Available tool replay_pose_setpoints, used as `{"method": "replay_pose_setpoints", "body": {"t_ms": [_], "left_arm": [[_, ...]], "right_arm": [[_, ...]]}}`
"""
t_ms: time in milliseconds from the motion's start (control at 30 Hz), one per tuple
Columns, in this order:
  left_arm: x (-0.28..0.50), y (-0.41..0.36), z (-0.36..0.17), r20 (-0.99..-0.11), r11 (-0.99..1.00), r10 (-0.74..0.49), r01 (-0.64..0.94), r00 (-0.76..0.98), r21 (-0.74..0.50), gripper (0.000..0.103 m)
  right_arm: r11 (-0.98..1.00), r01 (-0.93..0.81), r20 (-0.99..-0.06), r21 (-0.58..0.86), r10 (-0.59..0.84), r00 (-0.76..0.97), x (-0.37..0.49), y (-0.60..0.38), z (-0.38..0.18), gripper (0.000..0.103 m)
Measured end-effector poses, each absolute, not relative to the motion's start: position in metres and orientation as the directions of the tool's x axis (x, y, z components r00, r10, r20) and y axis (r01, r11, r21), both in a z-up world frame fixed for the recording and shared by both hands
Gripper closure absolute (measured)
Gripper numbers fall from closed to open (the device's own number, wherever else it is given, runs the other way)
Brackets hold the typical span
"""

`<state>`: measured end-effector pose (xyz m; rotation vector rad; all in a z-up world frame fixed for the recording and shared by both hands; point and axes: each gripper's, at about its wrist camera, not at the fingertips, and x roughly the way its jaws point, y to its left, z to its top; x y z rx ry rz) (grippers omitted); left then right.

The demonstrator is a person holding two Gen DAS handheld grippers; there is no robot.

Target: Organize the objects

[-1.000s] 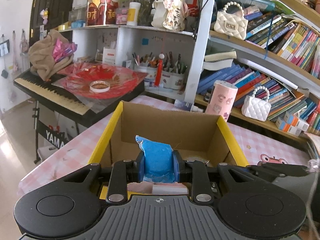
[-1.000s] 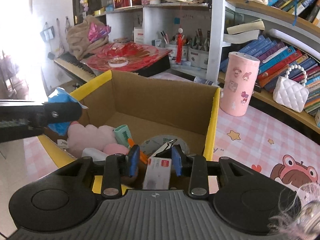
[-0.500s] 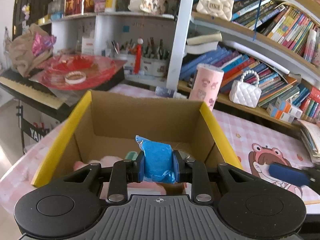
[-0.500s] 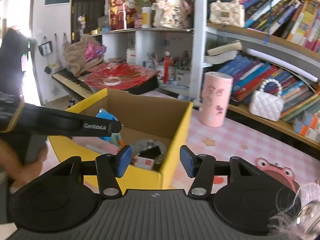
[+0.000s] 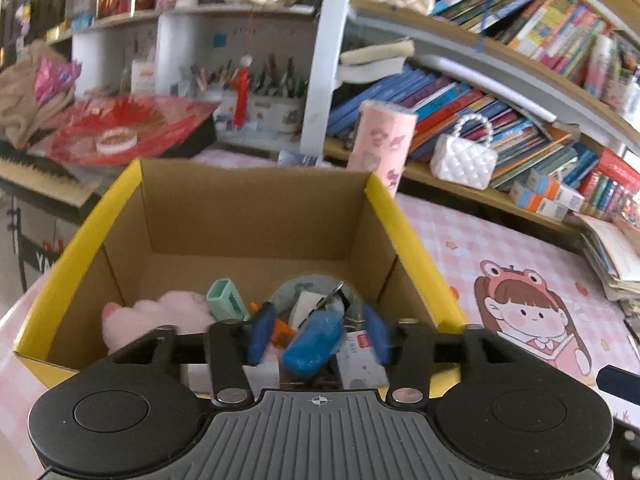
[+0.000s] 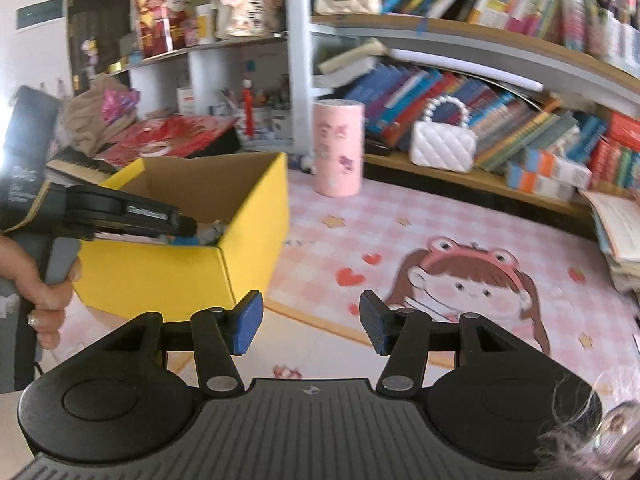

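A yellow cardboard box (image 5: 120, 200) stands open on the pink table mat; it also shows in the right wrist view (image 6: 248, 216). My left gripper (image 5: 318, 334) hangs open over the box's near side. A blue packet (image 5: 314, 342) lies tilted and loose between its spread fingers, on top of a pink plush (image 5: 160, 316), a mint green item (image 5: 226, 300) and small cards. My right gripper (image 6: 312, 326) is open and empty over the mat, to the right of the box. The left gripper also shows in the right wrist view (image 6: 188, 226) above the box.
A pink cylindrical container (image 6: 338, 146) stands behind the box. A white quilted handbag (image 6: 442, 146) and rows of books sit on the low shelf. A keyboard with red wrapping (image 5: 120, 128) is at the left. A stack of books (image 6: 620, 232) lies at the mat's right edge.
My left gripper opened and let go of the blue packet, which dropped tilted into the box. My right gripper moved back and right, away from the box, and opened wider.
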<state>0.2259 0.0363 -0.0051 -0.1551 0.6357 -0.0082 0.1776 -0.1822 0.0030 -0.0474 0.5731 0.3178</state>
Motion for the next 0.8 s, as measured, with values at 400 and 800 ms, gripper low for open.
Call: {"method": "replay_pose_setpoints", "body": {"t_ms": [400, 800], "left_arm": [[0.144, 0.023, 0.027, -0.508, 0.986, -0.099, 0.017, 0.856, -0.164, 0.032], [0.069, 0.001, 0.012, -0.559, 0.992, -0.116, 0.069, 0.821, -0.104, 0.024]], "right_arm": [[0.984, -0.173, -0.537, 0.036, 0.165, 0.827, 0.121, -0.195, 0.004, 0.051], [1.000, -0.023, -0.547, -0.015, 0.011, 0.837, 0.061, -0.189, 0.000, 0.029]]}}
